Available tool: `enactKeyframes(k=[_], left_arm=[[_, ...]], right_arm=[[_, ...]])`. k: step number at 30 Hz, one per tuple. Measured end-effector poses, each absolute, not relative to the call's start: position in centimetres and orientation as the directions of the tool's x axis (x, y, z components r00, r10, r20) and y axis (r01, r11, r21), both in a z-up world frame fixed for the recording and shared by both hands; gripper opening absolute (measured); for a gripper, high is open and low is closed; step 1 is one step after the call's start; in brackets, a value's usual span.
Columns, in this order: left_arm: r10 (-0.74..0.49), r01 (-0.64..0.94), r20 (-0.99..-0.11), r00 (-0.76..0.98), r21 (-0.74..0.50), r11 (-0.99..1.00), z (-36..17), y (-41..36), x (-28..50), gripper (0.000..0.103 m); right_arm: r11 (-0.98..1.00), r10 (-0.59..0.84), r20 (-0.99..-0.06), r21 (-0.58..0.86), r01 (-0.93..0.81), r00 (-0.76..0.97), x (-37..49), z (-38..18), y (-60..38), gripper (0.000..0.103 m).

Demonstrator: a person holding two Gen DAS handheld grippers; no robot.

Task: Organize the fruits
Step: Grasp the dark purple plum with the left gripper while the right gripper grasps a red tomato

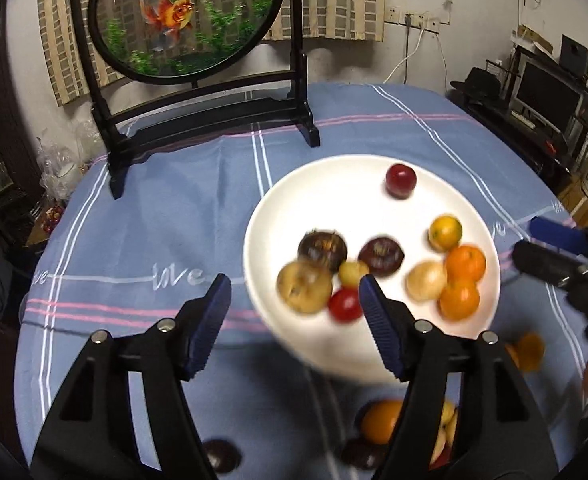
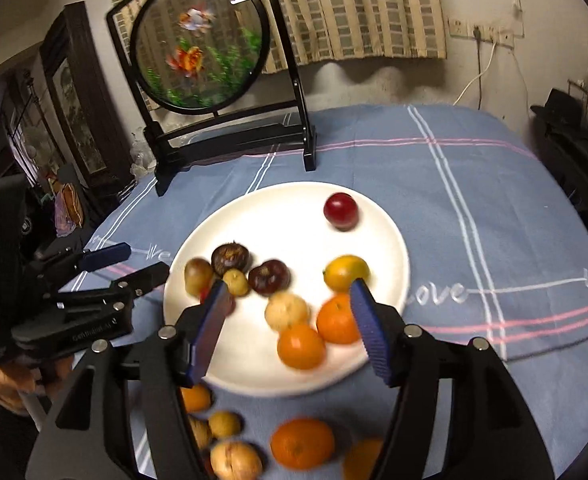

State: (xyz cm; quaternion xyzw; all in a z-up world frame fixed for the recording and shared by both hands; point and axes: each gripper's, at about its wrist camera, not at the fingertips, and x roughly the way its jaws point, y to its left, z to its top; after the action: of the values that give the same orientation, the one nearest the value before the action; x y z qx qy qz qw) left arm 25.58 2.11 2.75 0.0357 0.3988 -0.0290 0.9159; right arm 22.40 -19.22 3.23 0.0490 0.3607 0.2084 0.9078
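Observation:
A white plate sits mid-table with a red plum, two oranges, dark round fruits, tan fruits and a red cherry tomato on it. Loose on the cloth in front of the plate lie more fruits: an orange, a tan fruit and a dark one. My left gripper hovers open over the plate's near-left rim, holding nothing. The right gripper hangs open above the plate's near side, also without anything in it.
A round goldfish screen on a black stand stands at the back left of the blue striped tablecloth. A person's hand holds the left gripper. Dark furniture lies beyond the table's right edge.

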Motion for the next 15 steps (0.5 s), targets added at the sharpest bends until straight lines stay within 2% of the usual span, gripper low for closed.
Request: enactKeyframes(k=[15], left_arm=[[-0.018,0.046,-0.708,0.706,0.020,0.999,1.6,5.3,15.2,0.077]], right_arm=[[0.917,0.398,-0.651,0.297,-0.266,0.646,13.1,0.1,-23.4,0.064]])
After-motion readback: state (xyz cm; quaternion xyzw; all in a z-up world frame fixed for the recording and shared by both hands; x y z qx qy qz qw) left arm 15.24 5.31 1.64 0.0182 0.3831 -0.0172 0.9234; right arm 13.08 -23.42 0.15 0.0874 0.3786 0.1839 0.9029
